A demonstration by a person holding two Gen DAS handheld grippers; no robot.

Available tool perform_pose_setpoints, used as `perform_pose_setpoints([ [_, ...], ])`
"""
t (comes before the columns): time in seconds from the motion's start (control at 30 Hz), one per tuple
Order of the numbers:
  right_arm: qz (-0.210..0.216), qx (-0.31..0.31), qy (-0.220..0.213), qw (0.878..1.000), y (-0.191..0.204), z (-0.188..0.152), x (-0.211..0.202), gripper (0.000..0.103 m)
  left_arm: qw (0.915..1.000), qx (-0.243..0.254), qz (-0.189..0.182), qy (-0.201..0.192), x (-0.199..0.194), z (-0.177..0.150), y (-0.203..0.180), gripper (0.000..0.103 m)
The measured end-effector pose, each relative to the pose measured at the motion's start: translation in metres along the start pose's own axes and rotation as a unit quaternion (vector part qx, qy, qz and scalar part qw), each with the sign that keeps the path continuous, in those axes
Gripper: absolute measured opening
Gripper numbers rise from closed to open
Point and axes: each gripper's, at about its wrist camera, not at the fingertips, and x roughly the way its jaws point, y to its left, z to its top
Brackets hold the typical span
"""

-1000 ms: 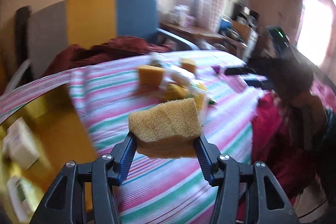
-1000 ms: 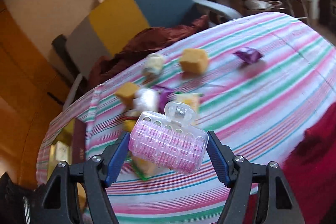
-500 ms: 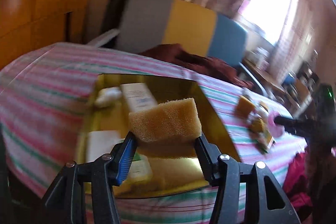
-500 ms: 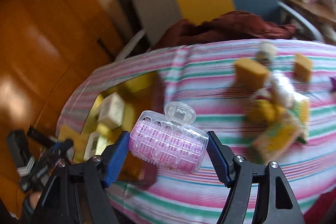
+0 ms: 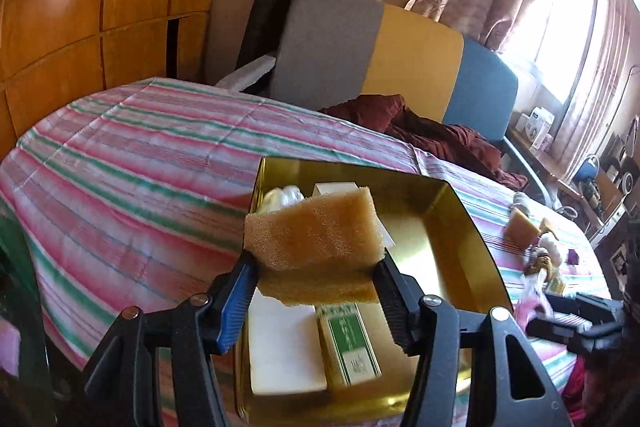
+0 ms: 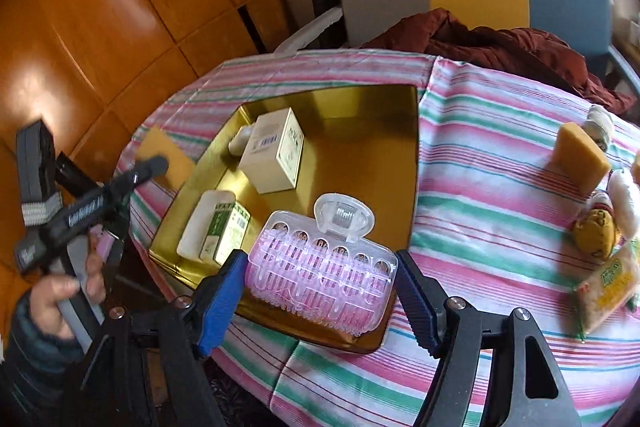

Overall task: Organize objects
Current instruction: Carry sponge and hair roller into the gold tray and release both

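My left gripper [image 5: 314,267] is shut on a tan sponge [image 5: 312,231] and holds it above the gold tray [image 5: 468,227]. My right gripper [image 6: 320,285] is shut on a pink and clear plastic case [image 6: 320,267] and holds it over the near edge of the same gold tray [image 6: 360,131]. The tray holds a cream box [image 6: 276,155], a green and white box [image 6: 226,231] and a small white bottle [image 6: 240,139]. The left gripper also shows at the tray's left side in the right wrist view [image 6: 156,163].
The tray sits on a table with a pink and green striped cloth [image 6: 500,219]. Loose items lie at the right: another sponge [image 6: 580,159], a yellow toy [image 6: 596,227], a snack packet [image 6: 608,291]. A chair with a dark red cloth [image 6: 500,43] stands behind.
Both grippers have swung left from the pile of loose items to the gold tray, each still holding its object. The left gripper is now closer over the tray.
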Motion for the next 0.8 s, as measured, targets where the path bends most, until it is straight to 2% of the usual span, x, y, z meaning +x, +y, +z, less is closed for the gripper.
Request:
perform_pose_setpoints([
  [0.13, -0.004, -0.005, 0.011, 1.000, 0.004, -0.004, 0.011, 0.077, 0.9997, -0.002, 0.009, 0.021, 0.018, 0.012, 0.002, 0.065],
  [0.23, -0.009, -0.006, 0.019, 1.000, 0.004, -0.008, 0.015, 0.087, 0.9987, -0.029, 0.010, 0.041, 0.027, 0.016, 0.009, 0.077],
  [0.3, -0.006, -0.002, 0.023, 1.000, 0.003, -0.010, 0.017, 0.087, 0.9985, -0.038, 0.008, 0.037, 0.026, 0.015, 0.011, 0.082],
  [0.67, -0.008, 0.006, 0.029, 1.000, 0.008, -0.018, 0.017, 0.092, 0.9991, -0.028, 0.019, 0.026, 0.000, -0.008, -0.004, 0.082],
  [0.8, -0.018, 0.000, 0.020, 1.000, 0.012, -0.019, 0.013, 0.095, 0.9996, -0.006, 0.019, 0.019, -0.011, -0.018, -0.021, 0.082],
])
